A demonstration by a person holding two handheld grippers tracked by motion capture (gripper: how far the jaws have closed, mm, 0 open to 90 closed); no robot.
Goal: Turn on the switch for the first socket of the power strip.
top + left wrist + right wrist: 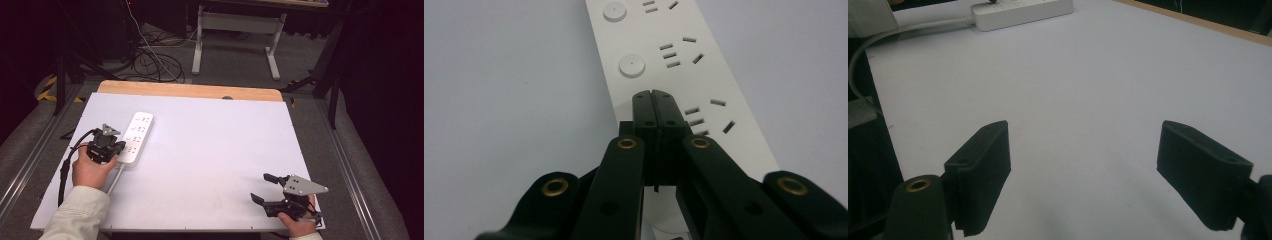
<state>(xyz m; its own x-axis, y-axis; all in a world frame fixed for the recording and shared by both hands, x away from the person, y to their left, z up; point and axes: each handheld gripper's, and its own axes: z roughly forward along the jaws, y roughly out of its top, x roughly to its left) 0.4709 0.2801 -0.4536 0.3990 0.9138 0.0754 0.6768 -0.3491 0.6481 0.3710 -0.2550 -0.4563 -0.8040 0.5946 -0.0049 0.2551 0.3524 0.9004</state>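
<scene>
A white power strip lies at the left of the white table, running away from me, with its cable leading off its near end. My left gripper is shut with nothing between its jaws, and its tips sit over the strip's near end, in line with the row of round buttons. I cannot tell whether they touch it. My right gripper is open near the front right corner, low over bare table. The strip lies far ahead of it.
The white board covers the table up to a wooden strip along the far edge. Beyond it stand another table's grey legs, and loose cables lie on the floor. Dark stands flank both sides.
</scene>
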